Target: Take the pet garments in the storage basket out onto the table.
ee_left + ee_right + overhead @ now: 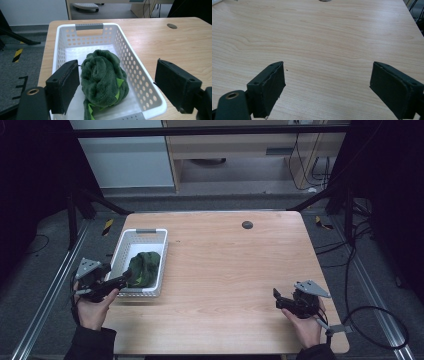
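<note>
A dark green plush toy [143,268] lies bunched up in the near half of a white perforated basket [131,240] at the table's left side. In the left gripper view the plush toy [103,77] shows light green spikes and sits inside the basket [140,75]. My left gripper [125,279] is open at the basket's near end, its jaws spread wide on either side of the plush without touching it [117,87]. My right gripper [276,299] is open near the table's front right, low over bare wood [327,87], with nothing between its jaws.
The wooden table [230,265] has a round cable hole [247,224] near its far edge. Metal floor rails run along both sides, and cables [370,315] trail on the floor at the right. A wooden cabinet [240,155] stands beyond the table.
</note>
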`<state>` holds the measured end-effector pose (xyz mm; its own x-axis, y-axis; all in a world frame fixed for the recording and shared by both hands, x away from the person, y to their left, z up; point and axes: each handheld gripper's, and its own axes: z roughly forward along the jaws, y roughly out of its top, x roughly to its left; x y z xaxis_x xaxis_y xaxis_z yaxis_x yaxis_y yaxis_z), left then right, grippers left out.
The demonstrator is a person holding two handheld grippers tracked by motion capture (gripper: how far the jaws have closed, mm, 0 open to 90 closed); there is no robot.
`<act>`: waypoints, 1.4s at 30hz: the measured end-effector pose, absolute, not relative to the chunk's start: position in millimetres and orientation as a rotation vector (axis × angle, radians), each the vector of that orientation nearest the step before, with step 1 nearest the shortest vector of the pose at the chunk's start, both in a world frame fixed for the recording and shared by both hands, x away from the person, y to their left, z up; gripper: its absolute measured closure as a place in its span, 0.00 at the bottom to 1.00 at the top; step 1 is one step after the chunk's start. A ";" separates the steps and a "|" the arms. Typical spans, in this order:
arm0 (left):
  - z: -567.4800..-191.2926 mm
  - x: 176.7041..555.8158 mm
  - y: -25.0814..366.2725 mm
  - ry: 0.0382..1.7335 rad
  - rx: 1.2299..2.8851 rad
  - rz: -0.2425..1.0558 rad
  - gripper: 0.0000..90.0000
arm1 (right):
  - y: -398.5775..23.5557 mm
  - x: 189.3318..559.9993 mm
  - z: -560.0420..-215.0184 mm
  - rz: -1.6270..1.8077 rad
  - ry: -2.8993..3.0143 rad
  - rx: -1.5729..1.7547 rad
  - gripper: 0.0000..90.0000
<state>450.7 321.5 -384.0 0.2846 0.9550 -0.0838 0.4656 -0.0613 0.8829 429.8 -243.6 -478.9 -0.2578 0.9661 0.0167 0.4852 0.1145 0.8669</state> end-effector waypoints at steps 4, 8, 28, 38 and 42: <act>-378.5 456.9 321.1 1.314 1.681 0.709 0.21 | -243.4 429.8 -478.4 1.069 1.813 1.407 0.14; -374.0 462.5 321.9 1.319 1.688 0.717 0.21 | -243.8 430.0 -478.1 1.067 1.814 1.410 0.14; -373.2 498.5 312.0 1.348 1.780 0.681 0.21 | -246.3 429.5 -477.6 1.069 1.815 1.418 0.14; -372.0 512.0 305.7 1.349 1.850 0.670 0.21 | -246.1 430.9 -478.4 1.061 1.825 1.419 0.13; -372.6 515.3 304.7 1.351 1.872 0.664 0.21 | -246.5 431.4 -479.1 1.052 1.826 1.415 0.13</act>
